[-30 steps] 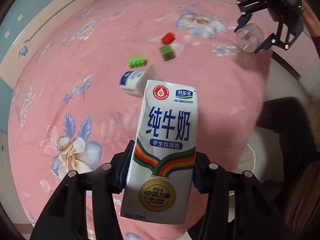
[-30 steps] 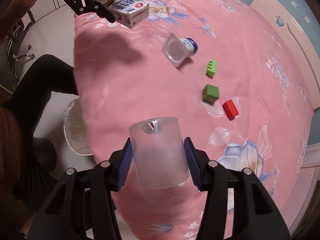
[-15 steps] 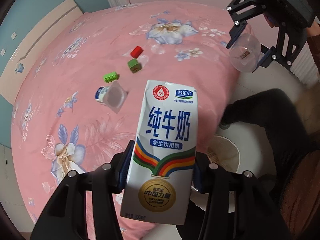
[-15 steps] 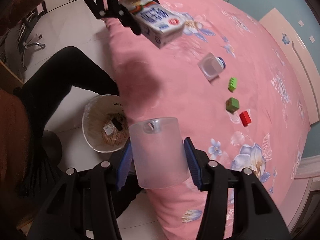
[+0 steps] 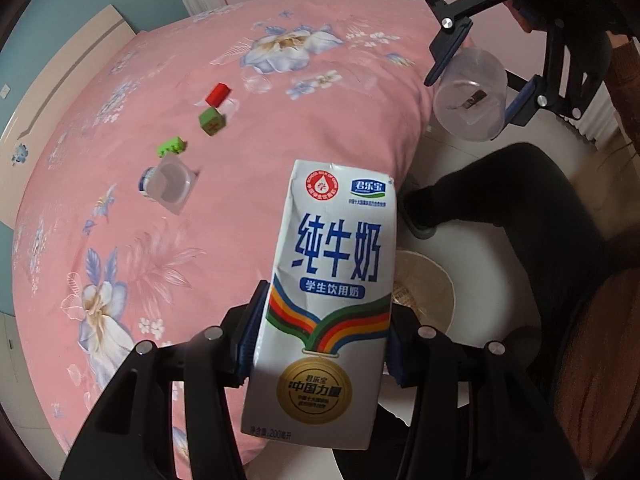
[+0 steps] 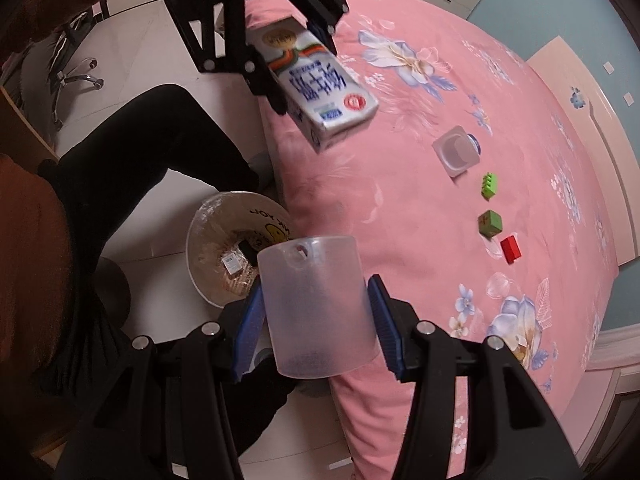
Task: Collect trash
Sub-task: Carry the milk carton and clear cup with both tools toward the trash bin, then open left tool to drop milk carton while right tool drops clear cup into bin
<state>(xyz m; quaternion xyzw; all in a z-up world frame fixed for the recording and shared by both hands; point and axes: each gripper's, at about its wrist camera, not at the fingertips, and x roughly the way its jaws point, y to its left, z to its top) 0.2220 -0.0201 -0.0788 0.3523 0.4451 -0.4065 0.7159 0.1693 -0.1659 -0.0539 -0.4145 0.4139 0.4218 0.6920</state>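
My left claw [image 5: 320, 344] is clamped on a milk carton [image 5: 328, 300], held in the air above the bed [image 5: 200, 60] edge. My right claw [image 6: 316, 320] is clamped on a translucent plastic cup [image 6: 316, 304], also held off the bed. The wastebasket [image 6: 200, 240] stands on the floor below and left of my right claw. Ahead of my right claw, to the right, a yogurt cup [image 6: 456, 152], a green brick [image 6: 490, 186], a green cube [image 6: 490, 222] and a red block [image 6: 511, 249] lie on the bed.
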